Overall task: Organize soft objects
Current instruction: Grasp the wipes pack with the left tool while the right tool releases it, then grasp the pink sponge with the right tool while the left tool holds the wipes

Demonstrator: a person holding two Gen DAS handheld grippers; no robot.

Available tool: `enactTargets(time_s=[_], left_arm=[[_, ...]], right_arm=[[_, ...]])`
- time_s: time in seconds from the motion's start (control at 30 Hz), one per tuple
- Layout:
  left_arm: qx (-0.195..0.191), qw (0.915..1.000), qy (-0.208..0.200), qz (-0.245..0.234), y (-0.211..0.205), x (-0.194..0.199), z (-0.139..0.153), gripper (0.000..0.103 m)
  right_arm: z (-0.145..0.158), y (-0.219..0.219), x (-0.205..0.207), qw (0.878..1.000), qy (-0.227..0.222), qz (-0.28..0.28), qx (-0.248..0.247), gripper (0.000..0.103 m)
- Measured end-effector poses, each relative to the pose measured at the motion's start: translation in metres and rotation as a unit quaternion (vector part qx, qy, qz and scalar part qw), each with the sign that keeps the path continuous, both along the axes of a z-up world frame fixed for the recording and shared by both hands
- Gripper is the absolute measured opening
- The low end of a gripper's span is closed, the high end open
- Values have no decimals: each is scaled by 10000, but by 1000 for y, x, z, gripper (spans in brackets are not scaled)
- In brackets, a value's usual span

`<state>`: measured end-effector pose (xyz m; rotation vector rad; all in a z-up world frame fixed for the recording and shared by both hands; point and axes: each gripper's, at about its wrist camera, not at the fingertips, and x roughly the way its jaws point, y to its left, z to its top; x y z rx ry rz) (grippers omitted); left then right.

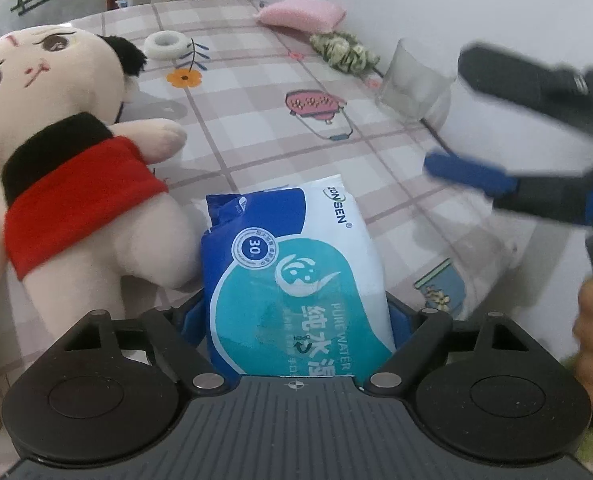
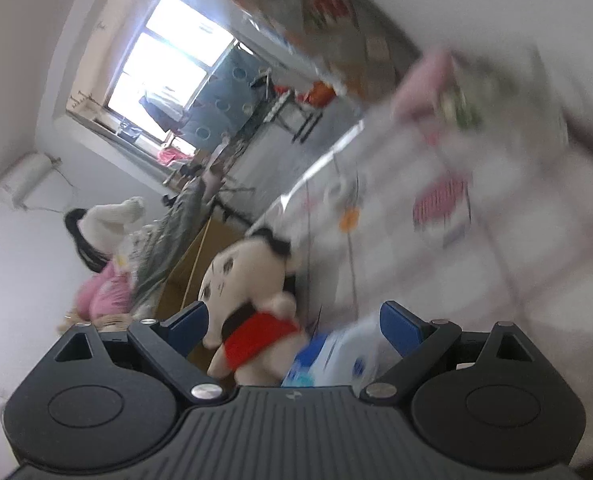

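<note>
Two grippers work over the table (image 1: 256, 128). Largest, the doll (image 1: 68, 184) lies just left of the wipes pack (image 1: 292, 276), which the left gripper (image 1: 296, 312) straddles, apparently clamping it. The right gripper (image 2: 292, 324) hangs spread, empty. Next: lift the pack clear.

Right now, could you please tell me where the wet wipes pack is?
In the left wrist view, the wet wipes pack lies between the left gripper fingers, beside the plush doll.

Wipes pack (image 1: 296, 280) right of doll (image 1: 76, 184); sponge (image 1: 300, 16) perhaps behind, on table (image 1: 256, 128).
</note>
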<state>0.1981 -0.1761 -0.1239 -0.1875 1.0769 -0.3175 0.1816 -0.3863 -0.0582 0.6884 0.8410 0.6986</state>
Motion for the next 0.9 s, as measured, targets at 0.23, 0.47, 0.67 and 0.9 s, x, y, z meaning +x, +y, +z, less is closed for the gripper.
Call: enactTargets(time_s=[0.23,0.47,0.67,0.9], left_arm=[[-886,9946,-527,58,37,-21,44,83],[-1181,9781,-1563,701,92,-36,102,83],[-966,9601,-2119,1545,139,-40,122,83],[-945,9502,-2053,2146,183,-36,112,83]], right_arm=[[69,16,39,9923,-919,-143,-819,100],[90,43,134,9852,-808,-347,-1473,100],[53,77,229,9658,-62,-634,-2512,100],[2,97,309,9242,612,-1182,-3580,100]])
